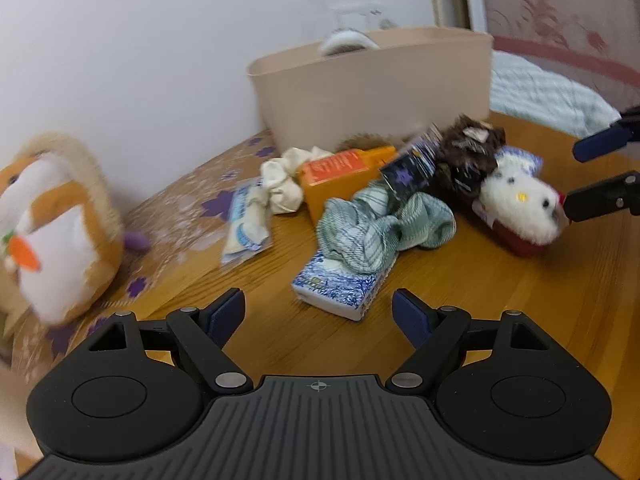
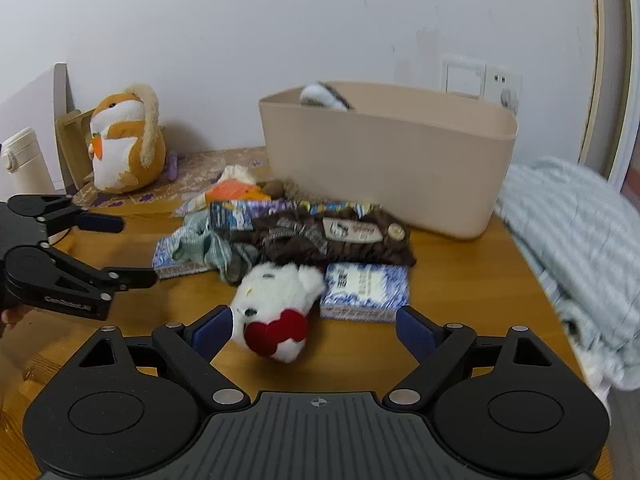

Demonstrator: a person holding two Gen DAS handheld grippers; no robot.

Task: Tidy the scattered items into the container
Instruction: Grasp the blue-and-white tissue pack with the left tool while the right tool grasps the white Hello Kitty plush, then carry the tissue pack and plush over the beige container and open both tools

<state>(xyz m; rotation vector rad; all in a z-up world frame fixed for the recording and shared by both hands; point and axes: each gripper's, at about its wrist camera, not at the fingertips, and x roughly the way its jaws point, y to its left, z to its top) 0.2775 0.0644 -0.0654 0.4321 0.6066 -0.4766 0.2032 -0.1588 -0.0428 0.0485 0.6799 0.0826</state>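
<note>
Plush: small white toy with red heart (image 2: pixel 276 320) on wooden counter (image 2: pixel 460 280), light, squashy; pinch mid-body. Right tongs (image 2: pixel 314 330) spread, straddling it, untouched. Left tongs (image 1: pixel 318 314) spread, empty.

Container (image 2: pixel 384 168) plain beige; tissue pack (image 1: pixel 340 292) blue-on-white print; scrunchie (image 1: pixel 372 228) green-striped; plush (image 2: pixel 276 312) white, red heart; table (image 1: pixel 520 300) honey wood.

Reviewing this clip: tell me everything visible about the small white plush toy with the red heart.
The white plush toy is fluffy, with dark eyes, a yellow nose and a red heart at its front. It lies tipped on the wooden table, at the near edge of the pile, against a blue patterned tissue pack. It sits just ahead of the right gripper, whose jaws are open and not pressing it.
</note>
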